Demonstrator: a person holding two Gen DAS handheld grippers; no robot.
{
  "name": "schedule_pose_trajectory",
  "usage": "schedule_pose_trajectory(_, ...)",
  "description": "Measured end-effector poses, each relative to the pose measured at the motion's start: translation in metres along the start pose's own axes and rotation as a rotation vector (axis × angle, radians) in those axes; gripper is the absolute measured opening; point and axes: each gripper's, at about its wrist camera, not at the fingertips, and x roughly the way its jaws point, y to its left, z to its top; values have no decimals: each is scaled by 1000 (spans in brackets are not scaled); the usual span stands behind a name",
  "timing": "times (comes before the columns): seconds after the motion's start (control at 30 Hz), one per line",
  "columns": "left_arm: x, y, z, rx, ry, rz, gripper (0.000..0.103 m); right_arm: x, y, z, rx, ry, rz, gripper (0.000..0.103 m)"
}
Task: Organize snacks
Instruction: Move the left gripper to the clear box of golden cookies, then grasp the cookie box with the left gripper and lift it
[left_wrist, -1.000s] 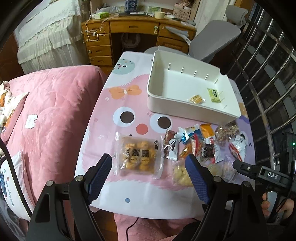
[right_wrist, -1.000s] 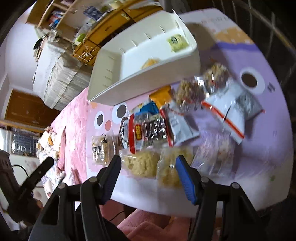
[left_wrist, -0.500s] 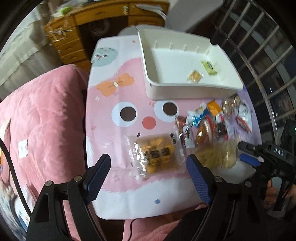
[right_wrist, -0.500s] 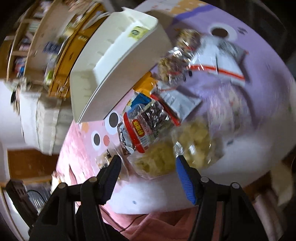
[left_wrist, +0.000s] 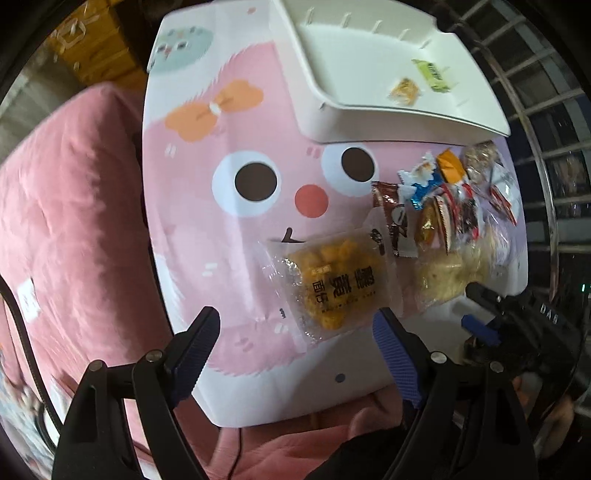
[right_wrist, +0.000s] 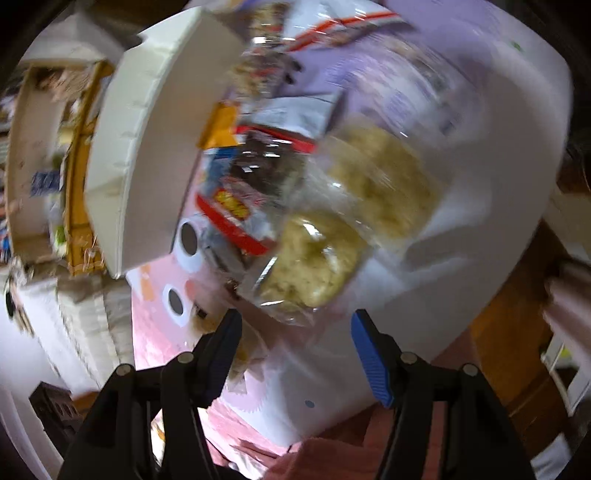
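A clear packet of orange puffs (left_wrist: 334, 280) lies on the cartoon-print table (left_wrist: 221, 236), just ahead of my left gripper (left_wrist: 295, 325). Its jaws are opening, and no pad touches the packet. To the packet's right is a heap of mixed snack packets (left_wrist: 447, 199). A white tray (left_wrist: 369, 62) at the back holds two small sweets (left_wrist: 404, 89). My right gripper (right_wrist: 295, 328) hovers open over two clear bags of pale puffs (right_wrist: 314, 258) at the heap's near edge, holding nothing. In the left wrist view the right gripper (left_wrist: 480, 314) sits low on the right.
A pink blanket (left_wrist: 74, 229) covers the bed left of the table. Window bars (left_wrist: 546, 110) run along the right side. A wooden desk (right_wrist: 79, 177) stands behind the tray. The person's pink-clothed lap (left_wrist: 295, 443) is below the table's front edge.
Both grippers came down closer to the table and rolled. The orange puff packet and the pale puff bags now look larger. The left jaws stand a little wider.
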Motion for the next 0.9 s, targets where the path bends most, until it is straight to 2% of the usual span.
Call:
schedule_pose_trajectory(0.13, 18, -4, 7, -32, 51, -23, 90, 7, -4, 0, 59, -1, -3, 62)
schedule_pose_trajectory(0.43, 60, -24, 10, -89, 190, -30, 91, 31, -8, 16, 161, 45, -18, 62)
schedule_pose_trajectory(0.73, 91, -37, 27, -180, 293, -10, 92, 50, -3, 39, 204, 138, -62, 62)
schedule_pose_trajectory(0.9, 105, -29, 43, -246, 341, 32, 96, 63, 5, 52, 195, 214, -100, 62)
